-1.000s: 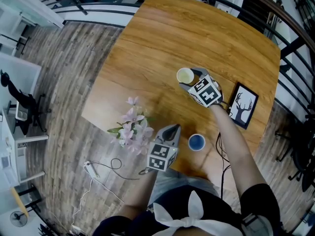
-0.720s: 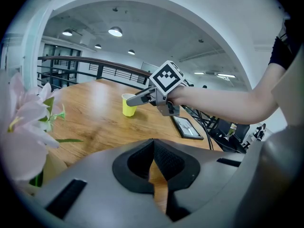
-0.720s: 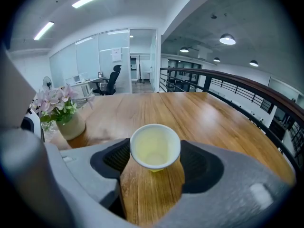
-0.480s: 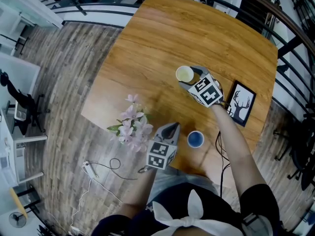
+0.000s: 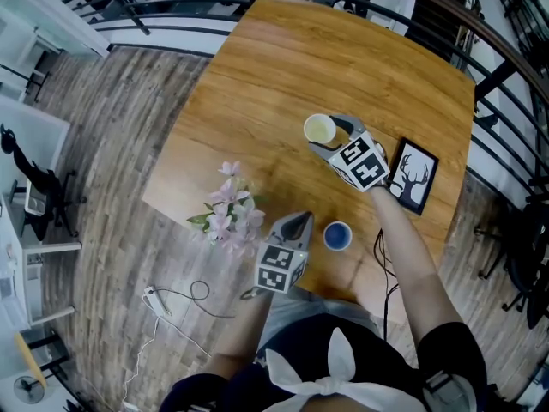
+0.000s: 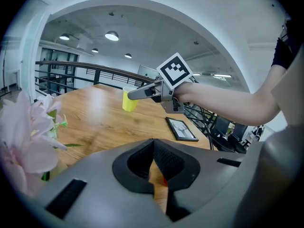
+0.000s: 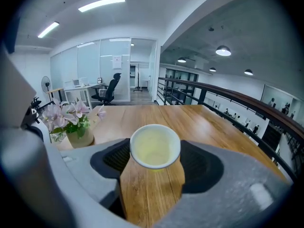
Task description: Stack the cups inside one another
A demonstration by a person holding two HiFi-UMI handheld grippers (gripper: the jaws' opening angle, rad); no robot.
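Yellow cup [image 5: 320, 129], upper centre of frame, was clamped by its sides in my right tongs [image 5: 326, 136], ready for nesting with the blue cup [image 5: 337, 236] lower centre; left tongs [image 5: 296, 226] stayed out of play, closed and empty.

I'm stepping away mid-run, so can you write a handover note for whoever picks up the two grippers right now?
Right gripper: shut on the yellow cup, over the middle of the wooden table.
Left gripper: shut, nothing in it, near the table's near edge.
Blue cup: upright on the table, just right of the left gripper in the head view, not held.
Done: yellow cup grasped.
Left: carry it to the blue cup and nest the two; nothing is stacked yet.
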